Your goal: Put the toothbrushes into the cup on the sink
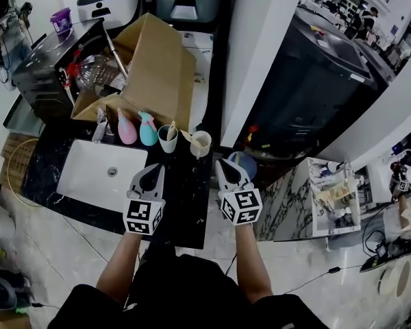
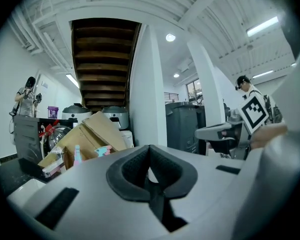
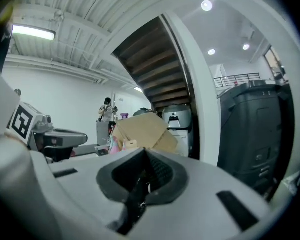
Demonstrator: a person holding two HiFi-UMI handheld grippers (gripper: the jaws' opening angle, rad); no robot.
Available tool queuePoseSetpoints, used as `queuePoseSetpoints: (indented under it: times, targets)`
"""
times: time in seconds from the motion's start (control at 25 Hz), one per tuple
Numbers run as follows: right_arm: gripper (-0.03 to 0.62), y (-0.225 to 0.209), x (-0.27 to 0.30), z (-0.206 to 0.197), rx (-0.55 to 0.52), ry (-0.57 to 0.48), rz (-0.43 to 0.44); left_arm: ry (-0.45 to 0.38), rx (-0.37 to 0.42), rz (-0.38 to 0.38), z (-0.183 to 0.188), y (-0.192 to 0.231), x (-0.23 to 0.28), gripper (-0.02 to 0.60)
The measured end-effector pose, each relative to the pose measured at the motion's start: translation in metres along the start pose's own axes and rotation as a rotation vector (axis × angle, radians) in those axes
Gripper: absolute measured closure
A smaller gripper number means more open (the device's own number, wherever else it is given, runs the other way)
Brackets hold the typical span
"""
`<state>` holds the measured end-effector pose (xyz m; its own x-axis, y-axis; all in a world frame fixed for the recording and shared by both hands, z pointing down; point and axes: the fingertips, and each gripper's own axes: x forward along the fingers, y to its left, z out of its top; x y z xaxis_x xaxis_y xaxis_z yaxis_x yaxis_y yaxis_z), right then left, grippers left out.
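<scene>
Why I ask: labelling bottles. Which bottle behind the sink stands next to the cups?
The teal bottle: it stands directly left of the white cup, while the pink bottle stands beyond it, further from the cups.

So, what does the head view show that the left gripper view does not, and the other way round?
Only the head view: the two cups and the floor. Only the left gripper view: the stairs overhead and a ceiling light. Both: the box, the pink bottle, the left gripper, shut, and the right gripper.
</scene>
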<state>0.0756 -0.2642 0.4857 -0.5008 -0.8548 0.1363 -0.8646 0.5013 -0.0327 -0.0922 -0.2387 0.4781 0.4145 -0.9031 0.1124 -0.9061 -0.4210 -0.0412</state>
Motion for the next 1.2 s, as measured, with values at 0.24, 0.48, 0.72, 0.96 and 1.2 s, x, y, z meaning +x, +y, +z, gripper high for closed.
queuePoseSetpoints:
  times: [0.24, 0.48, 0.72, 0.96, 1.2]
  targets:
    - [0.592, 0.007, -0.026, 0.017, 0.007, -0.039, -0.021, -0.011, 0.012, -0.01, 0.007, -0.01, -0.017, 0.58]
    - [0.592, 0.009, -0.043, 0.034, 0.001, -0.071, -0.063, -0.037, 0.025, -0.008, 0.014, -0.01, -0.017, 0.58]
    - [0.592, 0.016, -0.051, 0.048, 0.014, -0.1, -0.119, -0.074, 0.039, -0.044, 0.03, -0.003, -0.025, 0.58]
    - [0.592, 0.045, -0.059, 0.065, 0.031, -0.124, -0.152, -0.084, 0.03, -0.074, 0.043, 0.022, -0.047, 0.58]
    - [0.592, 0.081, -0.066, 0.078, 0.04, -0.147, -0.162, -0.099, 0.039, -0.093, 0.047, 0.045, -0.071, 0.58]
